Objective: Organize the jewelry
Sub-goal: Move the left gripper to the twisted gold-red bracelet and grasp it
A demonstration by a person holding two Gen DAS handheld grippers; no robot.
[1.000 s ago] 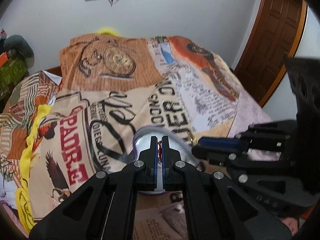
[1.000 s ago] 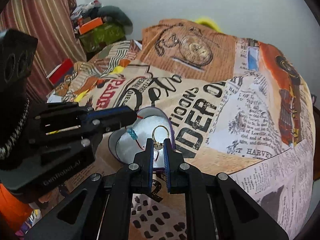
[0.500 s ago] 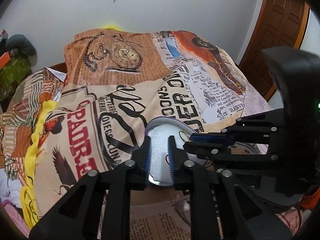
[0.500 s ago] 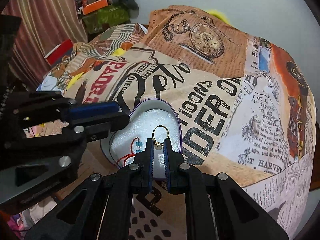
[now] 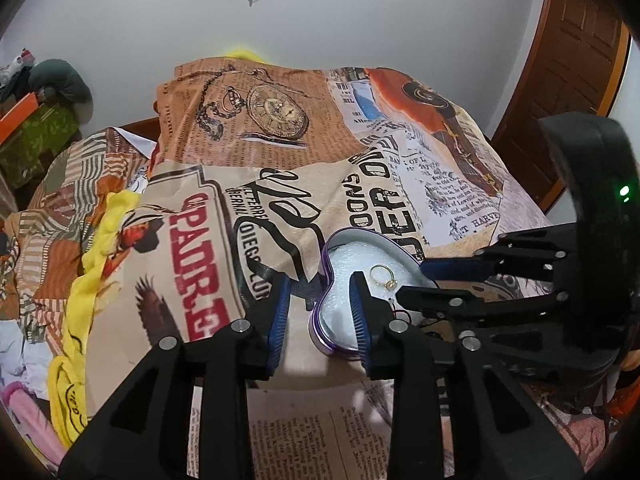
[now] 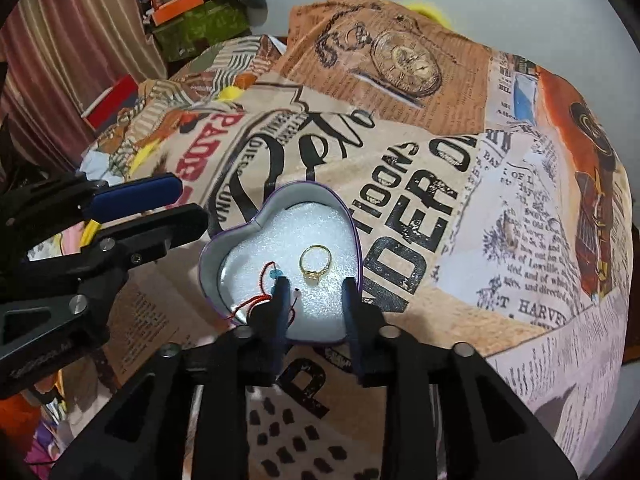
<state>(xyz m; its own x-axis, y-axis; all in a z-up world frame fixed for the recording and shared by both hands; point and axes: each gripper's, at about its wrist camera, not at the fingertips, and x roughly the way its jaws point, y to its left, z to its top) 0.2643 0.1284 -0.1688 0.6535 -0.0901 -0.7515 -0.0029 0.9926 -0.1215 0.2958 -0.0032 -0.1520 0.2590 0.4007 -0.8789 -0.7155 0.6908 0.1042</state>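
The gold ring (image 6: 315,263) lies loose on the white foam inside the heart-shaped tin (image 6: 256,225), no longer pinched as it was a second ago. Beside it in the tin lies the red thread bracelet (image 6: 262,301) with its blue bead, also let go. The right gripper (image 6: 315,297) has just been opening; its jaws stand apart over the tin's near edge, empty. The left gripper (image 5: 319,307) has likewise just been opening, its spread jaws straddling the tin's left rim with nothing between the pads. The tin sits on the printed bedspread (image 6: 460,184).
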